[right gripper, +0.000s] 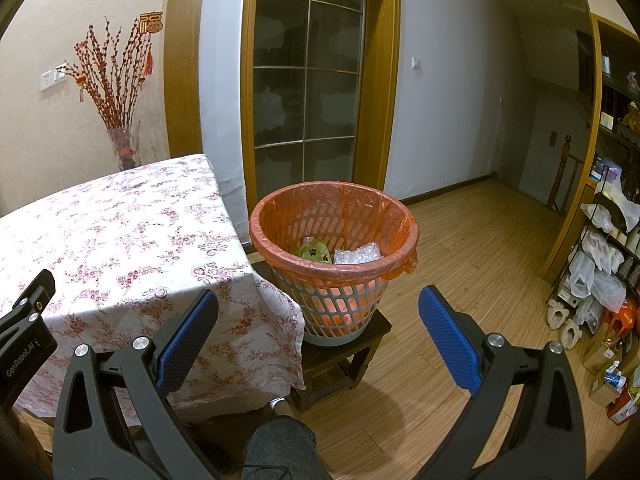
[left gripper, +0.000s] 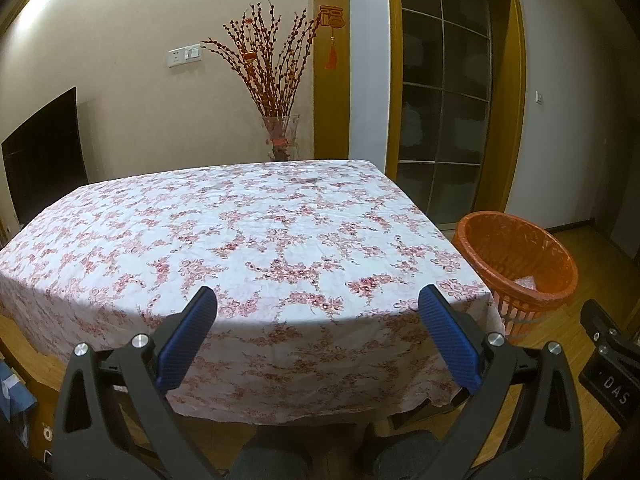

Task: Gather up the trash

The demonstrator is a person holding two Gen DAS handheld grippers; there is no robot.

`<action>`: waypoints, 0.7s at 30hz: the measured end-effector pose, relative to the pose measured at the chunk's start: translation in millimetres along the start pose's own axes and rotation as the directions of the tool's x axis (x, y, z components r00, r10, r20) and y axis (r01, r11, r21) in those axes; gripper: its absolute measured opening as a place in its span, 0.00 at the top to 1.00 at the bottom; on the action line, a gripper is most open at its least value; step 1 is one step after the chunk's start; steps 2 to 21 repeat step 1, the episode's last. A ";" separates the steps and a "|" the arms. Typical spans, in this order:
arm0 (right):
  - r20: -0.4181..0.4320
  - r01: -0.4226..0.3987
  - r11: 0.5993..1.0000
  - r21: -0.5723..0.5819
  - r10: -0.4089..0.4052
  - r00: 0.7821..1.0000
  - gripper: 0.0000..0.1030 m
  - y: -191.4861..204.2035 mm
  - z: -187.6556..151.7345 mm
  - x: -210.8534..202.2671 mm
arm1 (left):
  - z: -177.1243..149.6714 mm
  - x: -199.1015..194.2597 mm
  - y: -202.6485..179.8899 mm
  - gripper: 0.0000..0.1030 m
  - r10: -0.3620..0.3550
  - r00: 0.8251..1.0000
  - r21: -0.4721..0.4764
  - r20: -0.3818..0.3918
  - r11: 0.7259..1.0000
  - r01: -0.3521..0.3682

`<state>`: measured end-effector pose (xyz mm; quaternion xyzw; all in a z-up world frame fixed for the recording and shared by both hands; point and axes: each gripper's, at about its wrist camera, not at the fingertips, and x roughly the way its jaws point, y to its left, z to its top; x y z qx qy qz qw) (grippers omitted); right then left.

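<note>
A slotted waste basket (right gripper: 334, 248) lined with an orange bag stands on a low dark stool (right gripper: 340, 354) right of the table. Inside lie a green wrapper (right gripper: 315, 251) and a clear crumpled plastic piece (right gripper: 357, 256). The basket also shows in the left wrist view (left gripper: 516, 256). My right gripper (right gripper: 318, 312) is open and empty, in front of and below the basket. My left gripper (left gripper: 317, 312) is open and empty at the near edge of the table with the floral cloth (left gripper: 240, 232). No trash shows on the cloth.
A glass vase of red branches (left gripper: 276, 92) stands behind the table. A glass sliding door (right gripper: 308, 92) is behind the basket. A rack with bags and boxes (right gripper: 604, 264) is at the far right. Wooden floor (right gripper: 472, 264) lies around the stool. My knee (right gripper: 280, 448) is below.
</note>
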<state>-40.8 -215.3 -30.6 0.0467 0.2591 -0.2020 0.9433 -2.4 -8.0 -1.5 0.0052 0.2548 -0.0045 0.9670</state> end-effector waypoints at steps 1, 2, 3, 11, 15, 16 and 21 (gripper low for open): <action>0.000 0.000 1.000 0.000 0.000 1.000 0.04 -0.4 0.2 0.0 | 0.0 -0.1 -0.1 0.04 0.000 1.000 0.000 0.000 1.000 0.000; 0.000 0.000 1.000 0.000 0.000 1.000 0.04 -0.4 0.2 0.0 | 0.0 -0.1 -0.1 0.04 0.000 1.000 0.000 0.000 1.000 0.000; 0.000 0.000 1.000 0.000 0.000 1.000 0.04 -0.4 0.2 0.0 | 0.0 -0.1 -0.1 0.04 0.000 1.000 0.000 0.000 1.000 0.000; 0.000 0.000 1.000 0.000 0.000 1.000 0.04 -0.4 0.2 0.0 | 0.0 -0.1 -0.1 0.04 0.000 1.000 0.000 0.000 1.000 0.000; 0.000 0.000 1.000 0.000 0.000 1.000 0.04 -0.4 0.2 0.0 | 0.0 -0.1 -0.1 0.04 0.000 1.000 0.000 0.000 1.000 0.000; 0.000 0.000 1.000 0.000 0.000 1.000 0.04 -0.4 0.2 0.0 | 0.0 -0.1 -0.1 0.04 0.000 1.000 0.000 0.000 1.000 0.000; 0.000 0.000 1.000 0.000 0.000 1.000 0.04 -0.4 0.2 0.0 | 0.0 -0.1 -0.1 0.04 0.000 1.000 0.000 0.000 1.000 0.000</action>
